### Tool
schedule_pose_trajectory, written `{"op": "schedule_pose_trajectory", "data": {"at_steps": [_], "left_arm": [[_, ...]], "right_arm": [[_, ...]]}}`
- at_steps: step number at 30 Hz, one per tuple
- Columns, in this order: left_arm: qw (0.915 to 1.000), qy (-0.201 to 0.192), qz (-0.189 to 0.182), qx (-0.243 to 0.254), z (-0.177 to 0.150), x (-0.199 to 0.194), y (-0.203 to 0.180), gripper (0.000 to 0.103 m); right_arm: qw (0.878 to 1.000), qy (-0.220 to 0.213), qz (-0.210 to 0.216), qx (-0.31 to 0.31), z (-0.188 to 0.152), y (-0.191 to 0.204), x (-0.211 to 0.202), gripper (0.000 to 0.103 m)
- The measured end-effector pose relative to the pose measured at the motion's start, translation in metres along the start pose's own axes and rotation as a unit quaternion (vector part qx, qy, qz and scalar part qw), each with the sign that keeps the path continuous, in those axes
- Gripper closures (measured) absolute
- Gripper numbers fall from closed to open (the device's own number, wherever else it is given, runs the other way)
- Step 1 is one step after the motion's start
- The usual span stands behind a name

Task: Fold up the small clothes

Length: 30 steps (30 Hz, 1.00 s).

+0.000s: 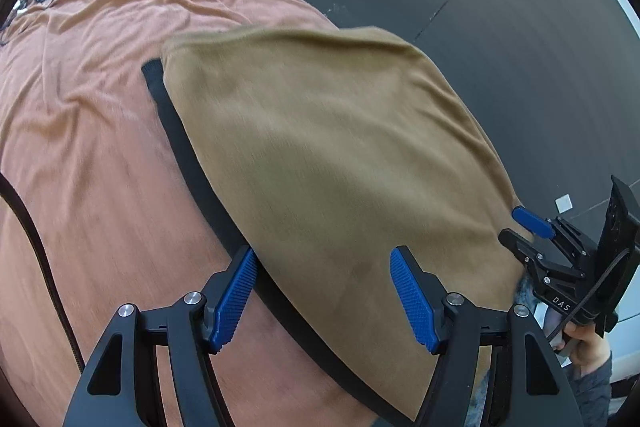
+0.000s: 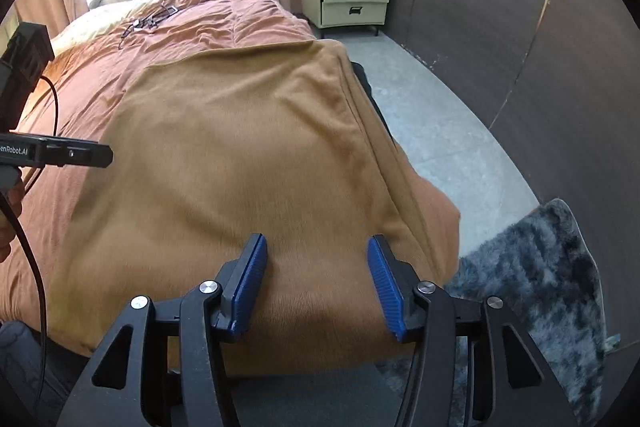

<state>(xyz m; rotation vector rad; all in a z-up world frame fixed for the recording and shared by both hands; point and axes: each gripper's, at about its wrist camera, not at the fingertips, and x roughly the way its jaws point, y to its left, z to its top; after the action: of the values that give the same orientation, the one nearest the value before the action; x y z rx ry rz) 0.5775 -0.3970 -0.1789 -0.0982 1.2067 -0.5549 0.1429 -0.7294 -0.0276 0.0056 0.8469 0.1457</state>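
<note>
I see one tan garment (image 1: 320,155) with a black waistband (image 1: 188,163), flat on one orange bedspread (image 1: 100,107); left gripper (image 1: 324,291) and right gripper (image 2: 316,279) both spread, empty.

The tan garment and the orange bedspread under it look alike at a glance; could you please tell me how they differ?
The tan garment is a duller brown, while the orange bedspread is pinker. The garment covers only the bed's near end; the bedspread runs the full length. The garment has a dark band along one edge; the bedspread shows none. Both are soft cloth, lying spread out.
</note>
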Motion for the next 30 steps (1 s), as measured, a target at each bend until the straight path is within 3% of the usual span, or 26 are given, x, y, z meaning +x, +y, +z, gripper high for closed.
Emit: {"op": "schedule_pose_trajectory", "data": {"at_steps": [10,15,20,26,29,30], "left_arm": [[0.9997,0.022,-0.002,0.008,-0.045,0.001,-0.034,0.031],[0.9993,0.029,-0.012,0.020,-0.066,-0.012,-0.052,0.031],[0.9995,0.002,-0.019,0.024,-0.076,-0.051,-0.059,0.031],[0.9991,-0.030,-0.018,0.025,-0.092,-0.103,-0.064,0.031],[0.9983,-0.046,-0.020,0.028,-0.103,-0.129,-0.062,0.015],[0.9978,-0.056,-0.015,0.033,-0.107,-0.140,-0.062,0.008]], "right_arm": [[0.999,0.021,-0.022,0.037,-0.031,-0.001,-0.020,0.050],[0.998,0.000,-0.014,0.061,-0.037,0.005,-0.055,0.050],[0.997,-0.033,-0.015,0.069,-0.048,0.020,-0.098,0.024],[0.996,-0.057,-0.021,0.072,-0.068,0.044,-0.144,0.013],[0.994,-0.069,-0.029,0.075,-0.073,0.054,-0.166,0.000],[0.994,-0.074,-0.032,0.075,-0.075,0.056,-0.173,0.000]]}}
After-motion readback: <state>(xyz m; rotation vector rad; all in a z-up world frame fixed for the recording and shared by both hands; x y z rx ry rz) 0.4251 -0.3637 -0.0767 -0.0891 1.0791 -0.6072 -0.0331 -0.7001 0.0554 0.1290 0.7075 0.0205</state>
